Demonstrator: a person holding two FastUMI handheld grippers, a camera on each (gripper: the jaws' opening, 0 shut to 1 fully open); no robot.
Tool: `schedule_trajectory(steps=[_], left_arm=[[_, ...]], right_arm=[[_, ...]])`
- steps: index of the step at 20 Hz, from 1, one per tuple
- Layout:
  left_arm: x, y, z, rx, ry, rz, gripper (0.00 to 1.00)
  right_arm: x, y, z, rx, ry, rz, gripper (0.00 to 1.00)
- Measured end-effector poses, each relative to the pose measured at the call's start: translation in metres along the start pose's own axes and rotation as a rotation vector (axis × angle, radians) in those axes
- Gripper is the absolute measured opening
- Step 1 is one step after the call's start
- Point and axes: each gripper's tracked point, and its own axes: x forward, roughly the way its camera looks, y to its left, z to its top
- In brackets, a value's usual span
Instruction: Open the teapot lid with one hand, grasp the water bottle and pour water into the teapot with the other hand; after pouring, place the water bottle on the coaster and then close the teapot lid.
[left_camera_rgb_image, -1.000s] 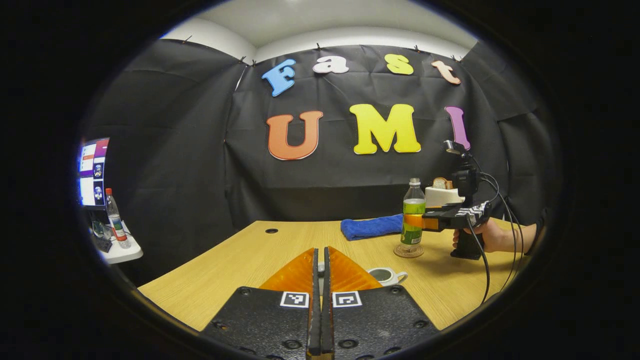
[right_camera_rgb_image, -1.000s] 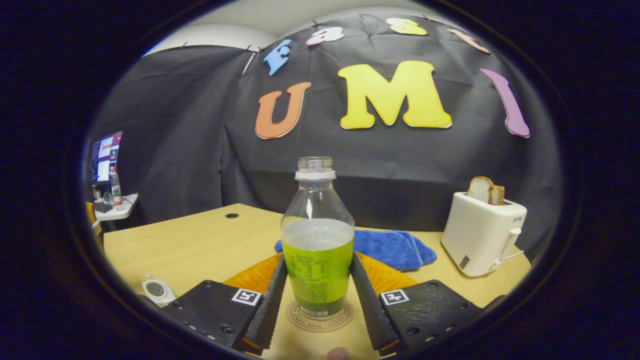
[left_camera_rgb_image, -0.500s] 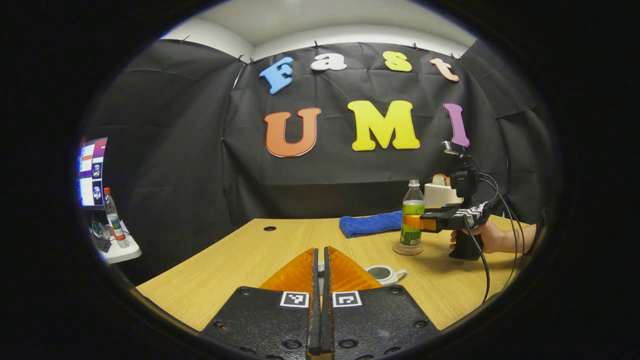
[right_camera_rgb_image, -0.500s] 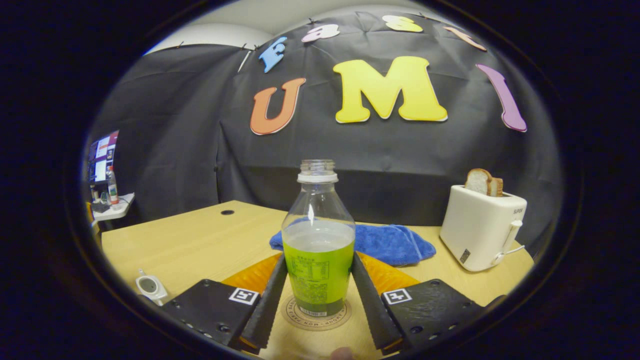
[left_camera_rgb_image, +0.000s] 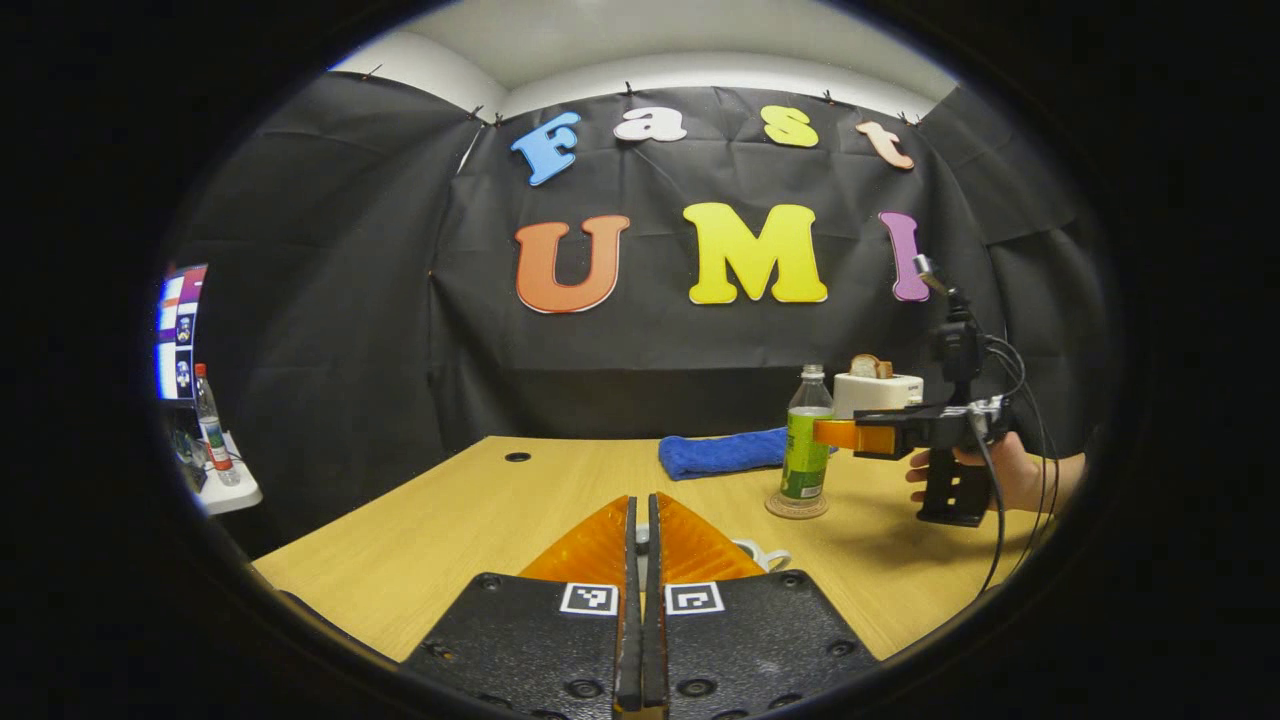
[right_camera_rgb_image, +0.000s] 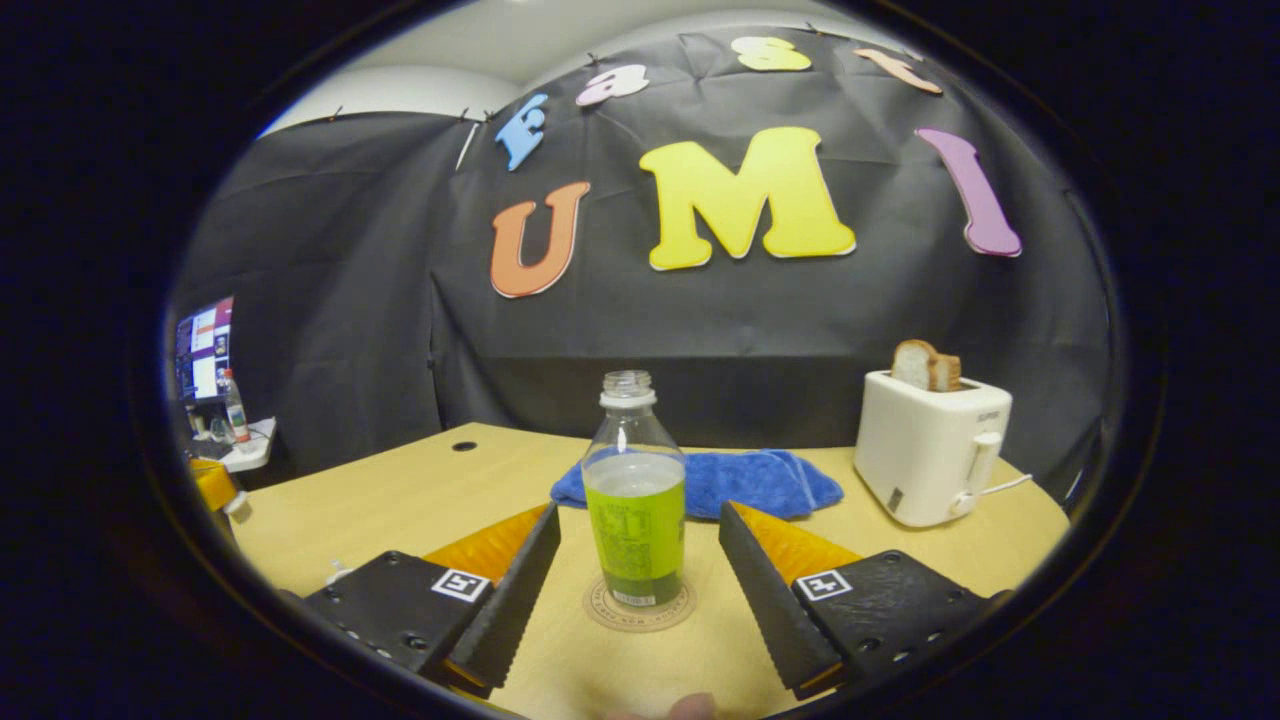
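A: So the bottle stands on its coaster, right tool spread wide, clear of it.

B: Yep. Left tool is pinched closed over the teapot. Probably holding the lid, can't tell. Closing comes next.

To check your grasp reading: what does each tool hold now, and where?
Right tool: open, holding nothing; green-labelled clear plastic bottle stands free. Left tool: shut; contents cannot be told.

Legible text: none. Small print on green label of clear plastic water bottle, round brown printed coaster, white toaster: too small to read.
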Motion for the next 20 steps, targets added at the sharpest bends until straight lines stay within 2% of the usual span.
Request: schedule_trajectory(steps=[4, 9, 15, 20], left_arm=[[0.023, -0.021, -0.010, 0.008, 0.013, -0.058, 0.03], [0.051, -0.046, -0.031, -0.011, 0.049, -0.089, 0.03], [0.068, -0.053, -0.047, -0.014, 0.081, -0.081, 0.04], [0.072, -0.053, -0.052, -0.003, 0.091, -0.073, 0.04]], right_arm=[[-0.062, -0.026, -0.008, 0.026, -0.020, -0.086, 0.95], [-0.110, -0.053, -0.020, 0.015, -0.042, -0.165, 0.95], [-0.140, -0.055, -0.031, -0.031, -0.077, -0.194, 0.95], [-0.141, -0.055, -0.036, -0.088, -0.087, -0.211, 0.95]])
